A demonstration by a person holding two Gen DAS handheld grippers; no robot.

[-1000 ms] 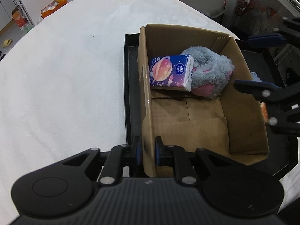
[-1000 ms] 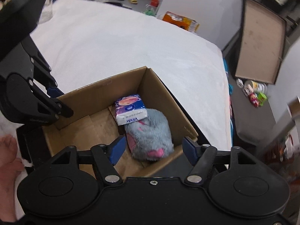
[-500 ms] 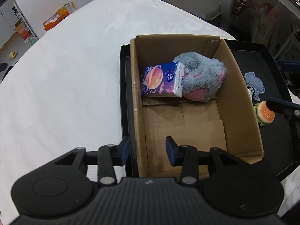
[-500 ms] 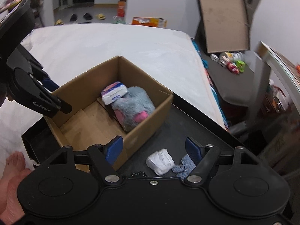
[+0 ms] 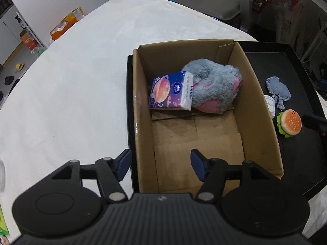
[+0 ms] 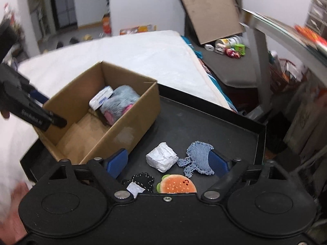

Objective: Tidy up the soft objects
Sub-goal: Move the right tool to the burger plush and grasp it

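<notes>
A cardboard box stands on a black tray. Inside it lie a grey and pink plush and a blue tissue pack. My left gripper is open and empty, its fingers astride the box's near left wall. My right gripper is open and empty above loose items on the tray: a white wad, a blue denim patch, a burger plush and a small black patch. The box also shows in the right wrist view.
The tray rests on a white bed. Beyond the bed, in the right wrist view, are a grey mat with toys, a leaning board and a metal rack.
My left gripper let go of the box's left wall, opened wide and drew back. My right gripper swung right, from over the box to above the loose items on the tray.
</notes>
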